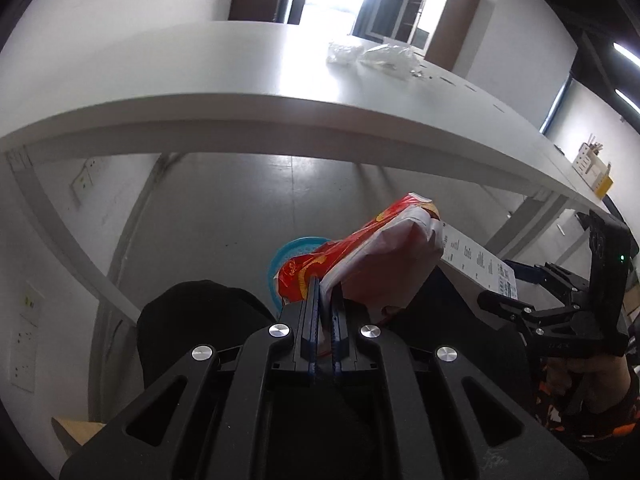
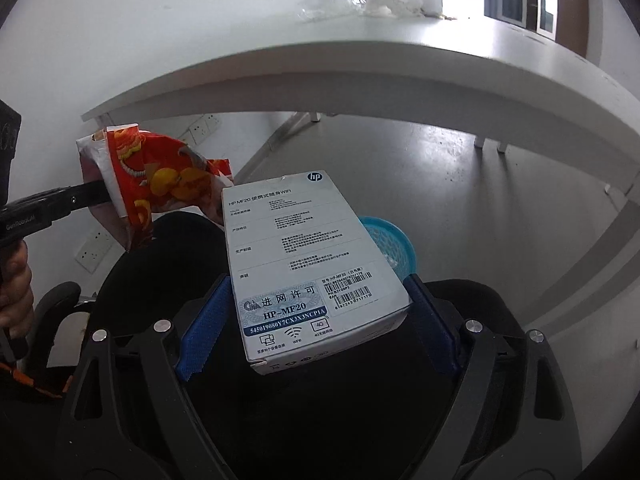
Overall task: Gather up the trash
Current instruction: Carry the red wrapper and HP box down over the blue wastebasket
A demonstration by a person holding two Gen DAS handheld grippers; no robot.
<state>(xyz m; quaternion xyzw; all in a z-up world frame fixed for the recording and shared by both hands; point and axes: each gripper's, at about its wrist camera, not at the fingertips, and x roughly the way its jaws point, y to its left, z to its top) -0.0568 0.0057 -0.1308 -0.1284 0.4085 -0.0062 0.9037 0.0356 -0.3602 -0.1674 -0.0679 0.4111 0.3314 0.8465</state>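
My left gripper (image 1: 325, 292) is shut on a red and orange snack wrapper (image 1: 360, 256), held in the air below the table edge; the wrapper also shows in the right wrist view (image 2: 152, 176). My right gripper (image 2: 316, 300) is shut on a white HP box (image 2: 296, 256), whose end also shows in the left wrist view (image 1: 480, 260). A blue trash basket (image 2: 394, 246) stands on the floor below both; it also shows in the left wrist view (image 1: 292, 256), partly hidden by the wrapper.
A white table (image 1: 240, 80) spans the view above, with crumpled clear plastic (image 1: 368, 54) at its far end, also in the right wrist view (image 2: 372, 0). My dark-clad knees (image 1: 192, 320) flank the basket. Table legs (image 2: 490, 144) stand on the grey floor.
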